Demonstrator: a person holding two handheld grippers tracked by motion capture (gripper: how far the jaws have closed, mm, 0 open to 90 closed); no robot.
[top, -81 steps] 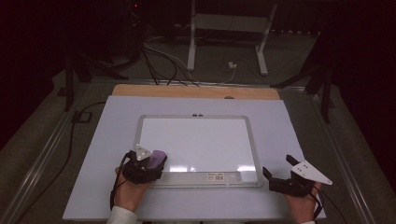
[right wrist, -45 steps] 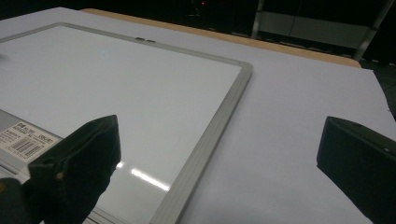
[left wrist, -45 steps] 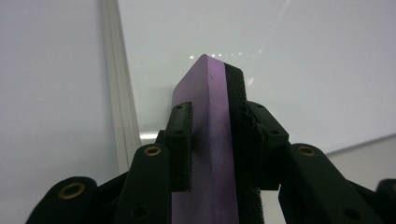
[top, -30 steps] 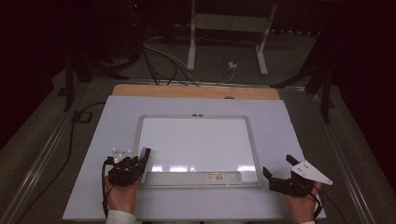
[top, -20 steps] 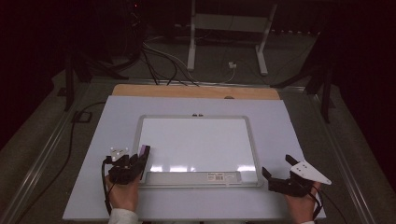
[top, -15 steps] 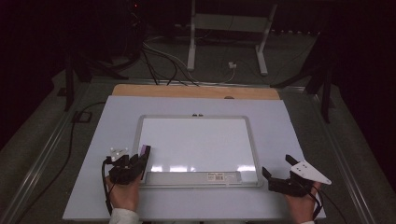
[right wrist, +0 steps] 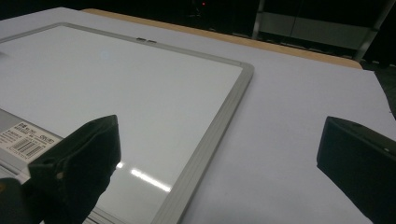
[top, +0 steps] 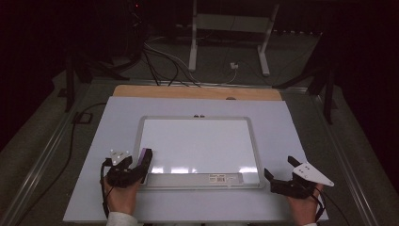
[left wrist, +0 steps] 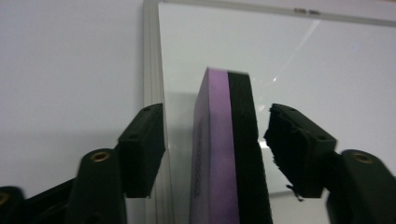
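Eraser [left wrist: 229,154] between left tool's [left wrist: 212,149] parted jaws, untouched

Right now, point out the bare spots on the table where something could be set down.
Bare sheet lies left of the whiteboard, and more lies on its right and along the far edge by the wooden strip. The board's surface is also bare. It is crowded only at the near-left corner, where the eraser stands between the left tool's opened jaws.

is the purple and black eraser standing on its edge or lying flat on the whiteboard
On edge. The purple and black foam eraser stands upright between the left gripper jaws, which have just been opening, gaps showing both sides.
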